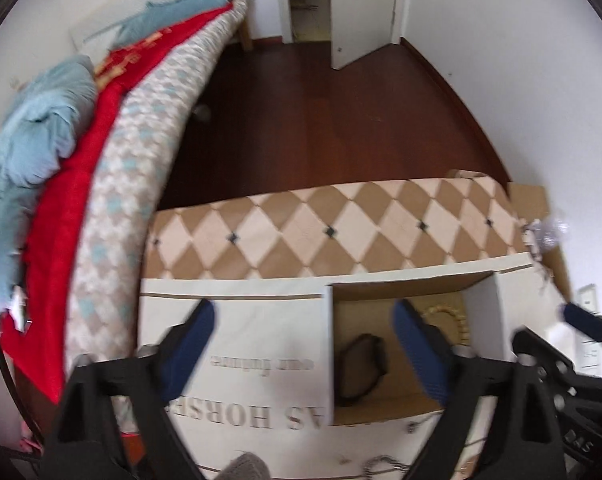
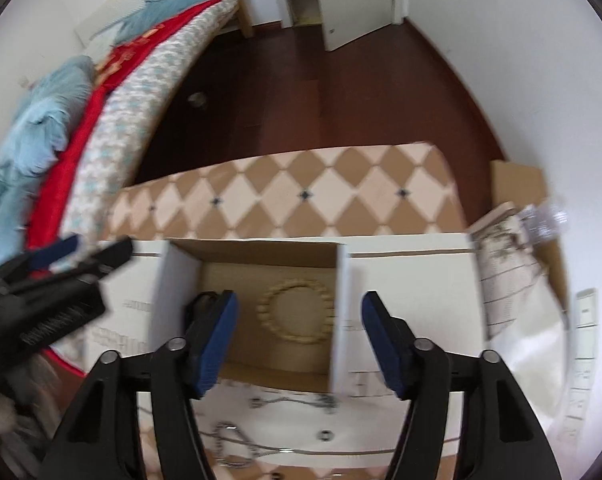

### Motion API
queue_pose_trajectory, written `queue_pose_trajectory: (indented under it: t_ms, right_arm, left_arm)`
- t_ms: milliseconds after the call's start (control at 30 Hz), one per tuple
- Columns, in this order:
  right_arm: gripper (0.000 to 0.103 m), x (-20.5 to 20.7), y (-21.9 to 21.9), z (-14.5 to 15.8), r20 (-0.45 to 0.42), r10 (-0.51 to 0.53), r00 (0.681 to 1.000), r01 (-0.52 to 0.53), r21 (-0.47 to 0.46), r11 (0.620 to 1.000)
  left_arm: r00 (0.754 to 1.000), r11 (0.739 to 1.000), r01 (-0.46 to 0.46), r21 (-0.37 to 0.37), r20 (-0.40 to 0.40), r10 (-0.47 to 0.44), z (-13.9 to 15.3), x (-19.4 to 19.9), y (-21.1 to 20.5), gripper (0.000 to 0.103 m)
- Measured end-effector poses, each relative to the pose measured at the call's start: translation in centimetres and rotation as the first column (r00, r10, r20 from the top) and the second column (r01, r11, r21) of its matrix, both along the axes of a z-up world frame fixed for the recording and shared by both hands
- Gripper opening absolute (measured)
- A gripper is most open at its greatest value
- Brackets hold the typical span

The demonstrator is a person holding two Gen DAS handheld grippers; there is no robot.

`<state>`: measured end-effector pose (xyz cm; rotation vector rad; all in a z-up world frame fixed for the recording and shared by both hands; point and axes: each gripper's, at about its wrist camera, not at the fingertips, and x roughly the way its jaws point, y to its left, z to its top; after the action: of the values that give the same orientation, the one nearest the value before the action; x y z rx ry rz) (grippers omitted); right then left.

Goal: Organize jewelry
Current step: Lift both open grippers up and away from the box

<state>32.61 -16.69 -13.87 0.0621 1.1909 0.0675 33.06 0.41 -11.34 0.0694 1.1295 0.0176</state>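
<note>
A white cardboard box (image 2: 401, 280) with an open brown compartment (image 2: 269, 256) lies on a checkered table. A tan beaded bracelet (image 2: 297, 312) rests inside it; it shows partly in the left wrist view (image 1: 457, 320). A black band (image 1: 359, 372) lies beside it, partly hidden in the right wrist view (image 2: 201, 304). Thin silver chains (image 2: 237, 444) lie on the near flap. My left gripper (image 1: 305, 344) is open and empty over the box's left part. My right gripper (image 2: 299, 340) is open and empty above the compartment.
A bed (image 1: 113, 152) with blue and red bedding runs along the left. Dark wood floor (image 1: 321, 120) lies beyond the table, with an open door (image 1: 361, 12) at the back. Clear plastic wrap (image 2: 545, 220) and a printed sheet (image 2: 509, 272) lie at the right.
</note>
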Motion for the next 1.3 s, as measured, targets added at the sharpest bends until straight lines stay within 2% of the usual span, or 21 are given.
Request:
queue_pose_trajectory:
  t_ms: [33,67,200,433,600,900,1033,1300]
  right_arm:
    - [0.099,-0.2,-0.1,-0.2,-0.005,-0.005,1.000,0.005,-0.027,1.000]
    - [0.103,-0.4,-0.1,-0.4,-0.004,-0.007,1.000,0.007,-0.053,0.999]
    - [0.103,-1.5,0.1,-1.4,-0.005,-0.006,1.000,0.005,-0.115,0.993]
    - [0.103,-3.8,0.7,-1.6,0.022,-0.017,1.000,0.020,-0.135,0.991]
    - [0.103,-5.6,1.0,-0.6,0.045,-0.020,0.999,0.026,-0.131,0.991]
    - [0.103,-9.4,1.0,2.8,0.126,-0.029,0.992,0.046,-0.135,0.990]
    - [0.103,-11.5,0.9,4.9,0.178,-0.031,0.984,0.058,-0.145,0.988]
    - [0.103,-15.6,0.9,8.9,0.262,-0.029,0.965,0.068,-0.142,0.988]
  left_arm:
    - [1.000,1.000,-0.002,0.016,0.013,0.002,0.1,-0.3,0.2,0.099]
    - [1.000,1.000,-0.007,0.030,0.027,0.006,0.0,-0.6,0.3,0.099]
    - [0.998,0.998,-0.019,0.061,0.062,0.015,-0.5,-2.2,0.9,0.102]
    - [0.995,0.998,-0.014,0.064,0.102,0.007,-0.4,-5.1,0.9,0.102]
    - [0.990,0.998,-0.025,0.062,0.142,0.016,1.2,-7.2,1.1,0.102]
    - [0.980,1.000,-0.018,0.015,0.199,0.015,4.5,-11.6,1.0,0.102]
    - [0.973,1.000,-0.022,0.016,0.230,0.017,6.1,-13.7,0.9,0.102]
    - [0.959,0.998,-0.065,0.001,0.276,0.062,8.8,-17.5,1.5,0.102]
